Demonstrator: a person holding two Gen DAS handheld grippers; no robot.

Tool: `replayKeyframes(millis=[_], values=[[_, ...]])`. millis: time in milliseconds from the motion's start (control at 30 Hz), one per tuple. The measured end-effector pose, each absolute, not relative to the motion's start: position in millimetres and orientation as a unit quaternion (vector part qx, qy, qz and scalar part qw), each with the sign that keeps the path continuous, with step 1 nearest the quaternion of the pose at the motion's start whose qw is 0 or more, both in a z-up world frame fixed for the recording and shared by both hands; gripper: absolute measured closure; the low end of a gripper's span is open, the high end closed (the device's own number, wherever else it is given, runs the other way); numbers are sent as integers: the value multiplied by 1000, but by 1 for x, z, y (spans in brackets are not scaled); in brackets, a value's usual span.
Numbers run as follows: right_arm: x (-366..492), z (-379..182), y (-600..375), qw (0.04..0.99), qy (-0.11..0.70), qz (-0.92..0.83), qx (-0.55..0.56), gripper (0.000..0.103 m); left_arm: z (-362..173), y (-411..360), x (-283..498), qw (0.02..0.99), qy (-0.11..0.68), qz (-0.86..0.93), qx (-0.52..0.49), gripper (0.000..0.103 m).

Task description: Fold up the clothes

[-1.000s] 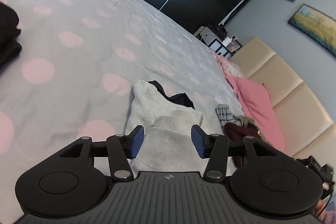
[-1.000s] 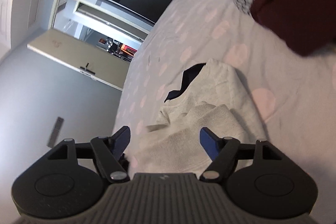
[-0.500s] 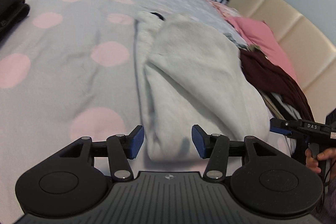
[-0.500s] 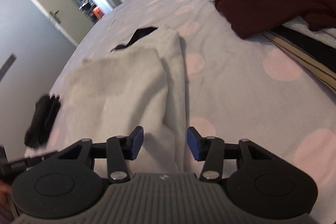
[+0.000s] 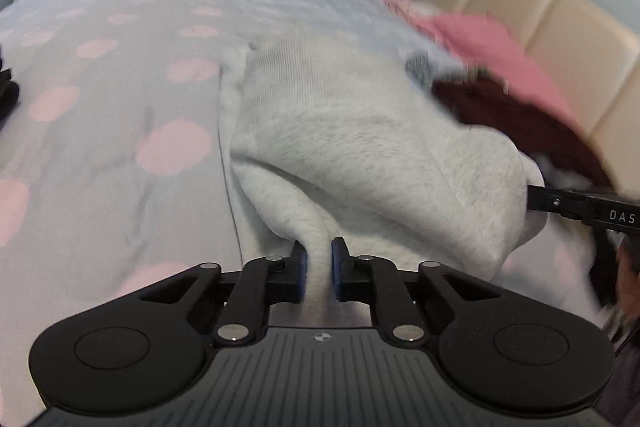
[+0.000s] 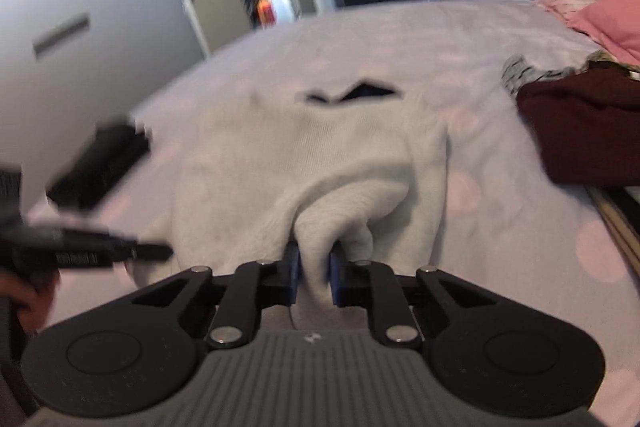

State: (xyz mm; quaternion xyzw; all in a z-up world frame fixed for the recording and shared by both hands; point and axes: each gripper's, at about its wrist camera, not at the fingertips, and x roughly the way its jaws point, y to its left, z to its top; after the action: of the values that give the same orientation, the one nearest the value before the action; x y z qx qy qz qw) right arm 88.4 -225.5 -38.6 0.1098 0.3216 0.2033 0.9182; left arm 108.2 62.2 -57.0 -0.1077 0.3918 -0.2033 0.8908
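Observation:
A pale grey sweater (image 5: 360, 131) lies on the dotted bed cover, its near hem bunched and lifted at both near corners. My left gripper (image 5: 319, 269) is shut on a pinch of that hem. In the right wrist view the same sweater (image 6: 280, 163) spreads away from me, a dark collar (image 6: 352, 93) showing at its far end, and my right gripper (image 6: 312, 277) is shut on a fold of the hem. The right gripper (image 5: 580, 209) also shows at the right edge of the left wrist view. The left gripper (image 6: 80, 251) shows at the left of the right wrist view.
A dark red garment (image 6: 580, 131) and a striped piece lie to the right, with pink pillows (image 5: 492, 47) by the beige headboard (image 5: 560, 27). A folded black garment (image 6: 100, 163) sits on the left. The grey bed cover (image 5: 120, 107) with pink dots surrounds the sweater.
Both grippers went from open around the sweater's near hem to shut on it. The hem has bunched up and lifted.

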Motion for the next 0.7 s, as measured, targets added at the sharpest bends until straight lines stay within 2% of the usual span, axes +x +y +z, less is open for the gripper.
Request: replayKeyframes(millis=[67,167,267,400,500,600,633,667,700], values=[[92,-30,-247,912,320,185,178,86,-43,82,106,889,379,-203,-159,95],[99,-51,-270,870,387,155,264,87,-50,96,106,866,408,-208,-200,96],[102,-84,-265,842,461,129,250,88,-78,90,107,851,453,-197,-181,97],[104,-91,-259,841,481,140,203,87,-93,93,110,839,470,-206,-180,96],[105,-88,-258,842,483,143,193,84,-86,96,106,844,463,-208,-172,87],[108,-87,-261,844,478,138,200,65,-76,106,103,852,447,-197,-188,81],[110,-87,-262,845,476,137,202,65,-75,107,104,855,440,-195,-195,70],[111,-87,-263,846,474,135,205,57,-73,109,105,857,433,-193,-202,51],[112,-87,-264,846,472,134,207,51,-72,111,106,859,427,-190,-209,44]])
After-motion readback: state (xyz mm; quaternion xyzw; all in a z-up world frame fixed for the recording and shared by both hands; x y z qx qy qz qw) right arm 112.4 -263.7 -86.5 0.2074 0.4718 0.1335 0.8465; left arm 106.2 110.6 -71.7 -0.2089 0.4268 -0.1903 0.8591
